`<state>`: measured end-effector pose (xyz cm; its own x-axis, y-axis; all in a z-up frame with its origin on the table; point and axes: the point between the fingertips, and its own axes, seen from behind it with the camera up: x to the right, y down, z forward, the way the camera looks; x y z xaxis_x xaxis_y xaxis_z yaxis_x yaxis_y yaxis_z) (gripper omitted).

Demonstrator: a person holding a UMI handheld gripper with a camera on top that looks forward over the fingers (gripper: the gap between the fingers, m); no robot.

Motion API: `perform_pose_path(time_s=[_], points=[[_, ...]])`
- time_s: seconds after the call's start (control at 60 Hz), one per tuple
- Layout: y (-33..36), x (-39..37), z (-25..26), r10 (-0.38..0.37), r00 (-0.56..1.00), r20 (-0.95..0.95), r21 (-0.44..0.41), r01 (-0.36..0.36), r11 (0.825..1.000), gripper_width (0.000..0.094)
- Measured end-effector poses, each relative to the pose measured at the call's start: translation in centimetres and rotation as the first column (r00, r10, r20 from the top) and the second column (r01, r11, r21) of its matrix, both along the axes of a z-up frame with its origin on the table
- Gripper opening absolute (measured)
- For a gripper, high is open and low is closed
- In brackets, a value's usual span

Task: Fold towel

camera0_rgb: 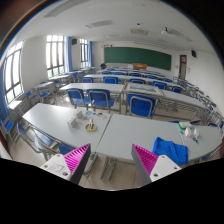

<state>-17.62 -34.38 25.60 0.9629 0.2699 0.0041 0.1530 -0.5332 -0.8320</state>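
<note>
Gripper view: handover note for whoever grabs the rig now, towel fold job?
Gripper: open, holding nothing, raised above the near edge of the white desks.
Crumpled blue cloth towel: lies on the white desk just ahead of the right-hand finger, unfolded, untouched.
Done: nothing yet.
Left: approach the towel, grasp an edge, fold it.
Note: small items stand on the desk beyond the fingers; too small to identify.

My two-finger gripper hangs above a row of white rectangular desks, its fingers spread wide with empty air between the magenta pads. A crumpled blue towel lies on the white desk just beyond my right finger. Small objects, too small to identify, stand on the desk ahead. Blue-backed chairs line the farther rows; a green chalkboard spans the far wall, and windows brighten the left.
</note>
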Motion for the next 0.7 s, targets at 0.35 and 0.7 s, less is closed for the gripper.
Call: perform_pose_path(time_s=[0.35,0.7], points=[[3.1,9.5,-11.4,-0.145,0.989,0.038,-0.096,0.148,0.984,0.0852],[19.4,21.8,-21.7,-0.358,0.931,0.071,-0.089,0.363,0.928,0.0851]])
